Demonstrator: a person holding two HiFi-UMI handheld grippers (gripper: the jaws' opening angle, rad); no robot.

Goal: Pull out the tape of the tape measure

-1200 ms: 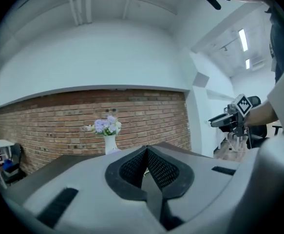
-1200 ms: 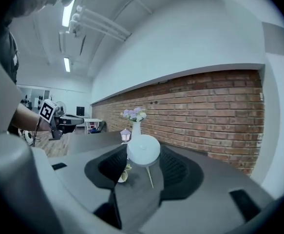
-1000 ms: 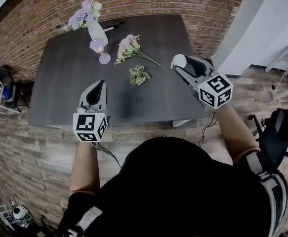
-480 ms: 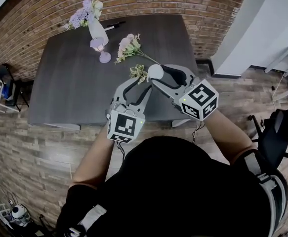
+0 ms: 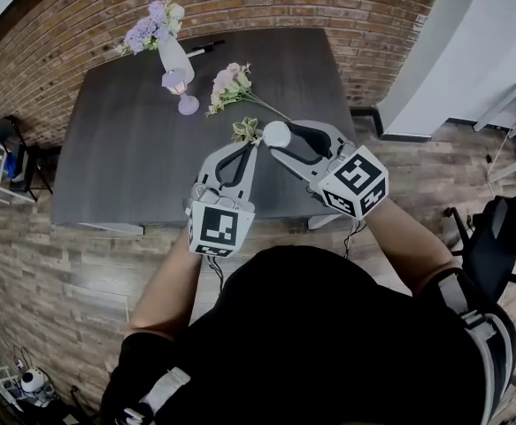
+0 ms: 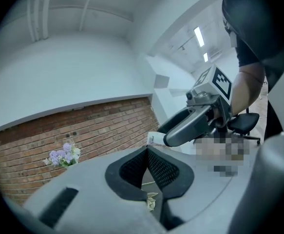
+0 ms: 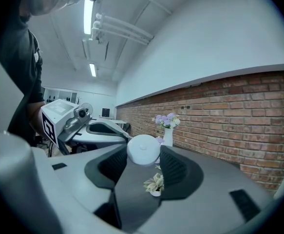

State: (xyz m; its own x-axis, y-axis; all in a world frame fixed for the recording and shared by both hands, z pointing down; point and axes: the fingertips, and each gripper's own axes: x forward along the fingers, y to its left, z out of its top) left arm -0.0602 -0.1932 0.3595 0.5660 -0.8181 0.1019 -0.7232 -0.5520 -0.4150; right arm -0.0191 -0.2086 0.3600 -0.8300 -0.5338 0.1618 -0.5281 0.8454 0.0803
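**Tape measure held between two grippers, above the surface.**
The left gripper (image 6: 147, 147) is closed, its tips seemingly pinching the small white tape tab (image 6: 153, 139). Just right of it, the round white tape measure (image 5: 277, 133) sits clamped across its case in the right gripper (image 7: 142, 156). The case looks light, hard and probably slippery; the thin tab is where to pull.

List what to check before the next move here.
1. Tape measure clamped in right gripper: ok.
2. Left gripper jaws have just been closing, tips now together: ok.
3. Tape end caught in them: cannot tell; a white bit sits at their tips.
4. Tape drawn out: not ok, none shows.
5. Grippers held above table: ok.
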